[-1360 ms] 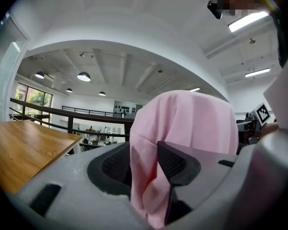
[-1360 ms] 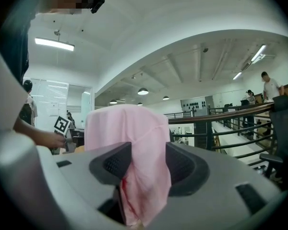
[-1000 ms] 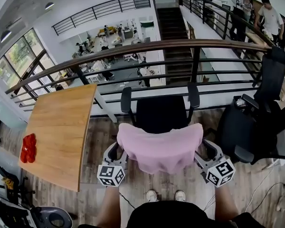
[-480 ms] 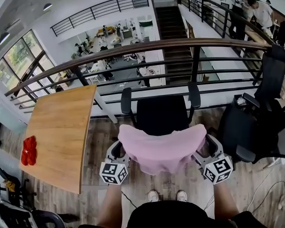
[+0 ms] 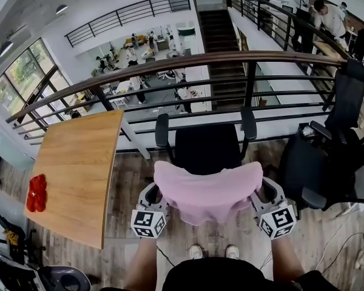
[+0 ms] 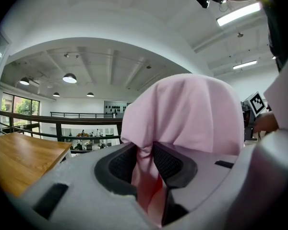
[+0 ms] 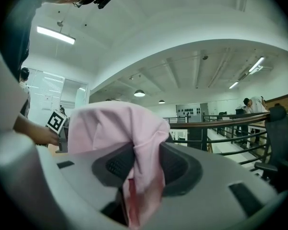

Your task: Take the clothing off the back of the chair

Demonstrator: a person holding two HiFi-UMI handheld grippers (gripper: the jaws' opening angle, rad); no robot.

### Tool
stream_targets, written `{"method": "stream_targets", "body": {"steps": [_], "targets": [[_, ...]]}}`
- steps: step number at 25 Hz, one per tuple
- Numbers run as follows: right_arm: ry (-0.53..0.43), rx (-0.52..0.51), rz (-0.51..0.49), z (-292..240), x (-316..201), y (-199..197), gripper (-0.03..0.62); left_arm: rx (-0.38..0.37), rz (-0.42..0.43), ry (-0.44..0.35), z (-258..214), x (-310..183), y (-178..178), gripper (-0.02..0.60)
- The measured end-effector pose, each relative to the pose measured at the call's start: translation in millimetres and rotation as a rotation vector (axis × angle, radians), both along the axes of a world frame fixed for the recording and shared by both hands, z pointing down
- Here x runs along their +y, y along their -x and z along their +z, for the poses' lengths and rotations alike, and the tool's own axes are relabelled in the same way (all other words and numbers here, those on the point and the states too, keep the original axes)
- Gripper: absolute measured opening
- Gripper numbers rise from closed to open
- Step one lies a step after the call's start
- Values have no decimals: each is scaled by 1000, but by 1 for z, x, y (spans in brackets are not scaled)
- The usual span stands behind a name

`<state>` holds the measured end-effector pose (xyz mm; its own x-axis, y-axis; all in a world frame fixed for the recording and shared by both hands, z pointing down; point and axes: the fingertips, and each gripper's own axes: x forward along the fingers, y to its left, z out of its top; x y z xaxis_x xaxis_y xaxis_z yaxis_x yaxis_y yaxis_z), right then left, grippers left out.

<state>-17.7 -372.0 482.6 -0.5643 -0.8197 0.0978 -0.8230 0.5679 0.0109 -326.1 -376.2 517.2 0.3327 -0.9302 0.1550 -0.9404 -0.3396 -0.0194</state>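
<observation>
Two-point pinch on pink clothing (image 5: 207, 187).
My left gripper (image 6: 144, 161) and right gripper (image 7: 143, 166), jaws just closing in, each clamp a side fold where it drapes the chair (image 5: 207, 147) back, so it should lift evenly.

The right gripper (image 7: 144, 166) fills the lower half of the frame. Its jaws have just been closing and now pinch a bunched fold of the pink garment (image 7: 110, 123) between their dark pads. The cloth rises in a rounded hump to centre left, and a strip hangs down between the jaws. At the left edge a hand (image 7: 36, 133) holds a black-and-white marker cube (image 7: 56, 121). A dark railing (image 7: 221, 121) runs across the right side, with an office chair (image 7: 281, 138) at the far right edge.
</observation>
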Motion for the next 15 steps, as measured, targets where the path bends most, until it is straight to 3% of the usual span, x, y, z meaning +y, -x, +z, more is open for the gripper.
{"method": "stream_targets", "body": {"steps": [5,11,15], "targets": [[-25,3,35,-1,8,-1,54,-17,14,-6,-1,6,0,40],[-42,23,74,-3,16,-4,29,50,31,14,-2,14,2,29],[-55,-16,132,-11,20,-9,29,-17,30,4,-5,18,6,29]]}}
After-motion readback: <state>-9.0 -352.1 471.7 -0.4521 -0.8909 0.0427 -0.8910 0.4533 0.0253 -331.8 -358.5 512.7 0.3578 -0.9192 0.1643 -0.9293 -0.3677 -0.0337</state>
